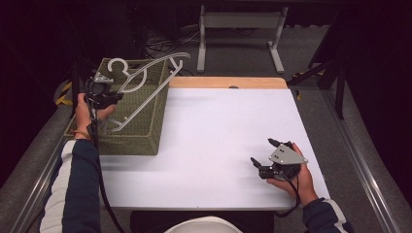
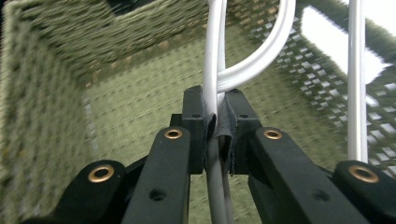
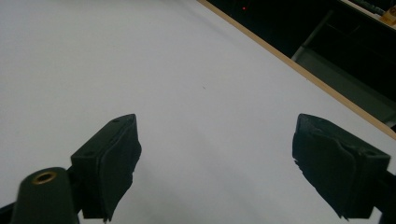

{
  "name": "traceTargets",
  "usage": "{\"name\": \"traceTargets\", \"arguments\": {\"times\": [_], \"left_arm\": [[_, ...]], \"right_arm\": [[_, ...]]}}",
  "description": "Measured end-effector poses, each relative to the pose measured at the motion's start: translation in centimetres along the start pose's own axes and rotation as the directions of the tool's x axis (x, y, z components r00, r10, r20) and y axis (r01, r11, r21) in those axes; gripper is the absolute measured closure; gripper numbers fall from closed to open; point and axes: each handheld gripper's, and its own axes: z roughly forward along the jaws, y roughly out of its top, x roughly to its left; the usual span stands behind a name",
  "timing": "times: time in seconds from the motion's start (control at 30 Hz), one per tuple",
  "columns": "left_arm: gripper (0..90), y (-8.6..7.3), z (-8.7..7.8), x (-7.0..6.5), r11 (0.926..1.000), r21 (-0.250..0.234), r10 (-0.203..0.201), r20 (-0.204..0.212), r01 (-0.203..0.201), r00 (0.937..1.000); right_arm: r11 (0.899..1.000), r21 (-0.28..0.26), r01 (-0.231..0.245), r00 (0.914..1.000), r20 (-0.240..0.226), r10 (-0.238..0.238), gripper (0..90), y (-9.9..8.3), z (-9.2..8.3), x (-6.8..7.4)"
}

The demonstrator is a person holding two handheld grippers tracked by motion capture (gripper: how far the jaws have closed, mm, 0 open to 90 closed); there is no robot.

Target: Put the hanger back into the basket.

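Right, we've got the left claw (image 2: 215, 133) clamped on the white plastic hanger (image 1: 145, 82), half inside the green woven basket (image 1: 145, 131). We'd tilt its far end past the rim. Right claw (image 1: 265, 156) idles open over the white worktop (image 1: 214, 126).
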Motion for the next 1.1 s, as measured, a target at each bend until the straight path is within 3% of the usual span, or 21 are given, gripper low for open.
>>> {"name": "traceTargets", "arguments": {"times": [0.2,0.3,0.33,0.43,0.63,0.73,0.9,1.0,1.07,1.1], "left_arm": [[80.8,-0.5,-0.1,0.4,0.9995,0.028,0.014,-0.090,-0.011,0.9958],[76.0,-0.5,0.2,0.2,0.9979,0.059,0.033,-0.125,-0.025,0.9916],[68.9,-0.5,0.3,0.2,0.9977,0.064,0.033,-0.127,-0.025,0.9913],[64.9,-0.4,0.0,-0.2,0.9983,0.029,0.054,-0.127,-0.050,0.9905],[48.1,-0.1,-0.8,-0.8,0.9985,-0.033,0.039,-0.141,-0.044,0.9892],[41.9,0.1,-1.3,-1.2,0.9960,-0.062,0.054,-0.150,-0.064,0.9872],[31.5,0.1,-2.9,-1.8,0.9796,-0.195,0.030,-0.105,-0.050,0.9941],[25.8,0.2,-4.0,-2.5,0.9673,-0.245,0.043,-0.099,-0.066,0.9941],[24.0,0.2,-4.2,-2.7,0.9638,-0.258,0.045,-0.094,-0.068,0.9946],[23.3,0.2,-4.5,-2.9,0.9558,-0.285,0.047,-0.092,-0.071,0.9946]], "right_arm": [[1.000,0.010,0.004,1.0000,-0.007,-0.004,15.5,0.0,0.1,0.1],[1.000,0.015,0.010,0.9999,-0.008,-0.010,15.5,0.0,0.2,0.2],[1.000,0.017,0.011,0.9999,-0.009,-0.011,15.5,0.0,0.2,0.2],[1.000,0.021,0.009,0.9999,-0.007,-0.009,15.5,0.0,0.3,0.1],[1.000,0.018,0.010,0.9999,-0.008,-0.010,15.5,0.0,0.2,0.1],[1.000,0.016,0.008,0.9999,-0.007,-0.008,15.5,0.0,0.1,0.0],[1.000,0.011,-0.006,1.0000,-0.007,0.006,15.5,0.1,0.1,0.0],[1.000,0.001,-0.030,0.9994,-0.018,0.030,15.5,0.1,0.1,-0.1],[0.999,-0.004,-0.038,0.9991,-0.018,0.038,15.5,0.2,0.1,-0.2],[0.999,-0.005,-0.041,0.9990,-0.016,0.041,15.5,0.2,0.1,-0.2]]}}
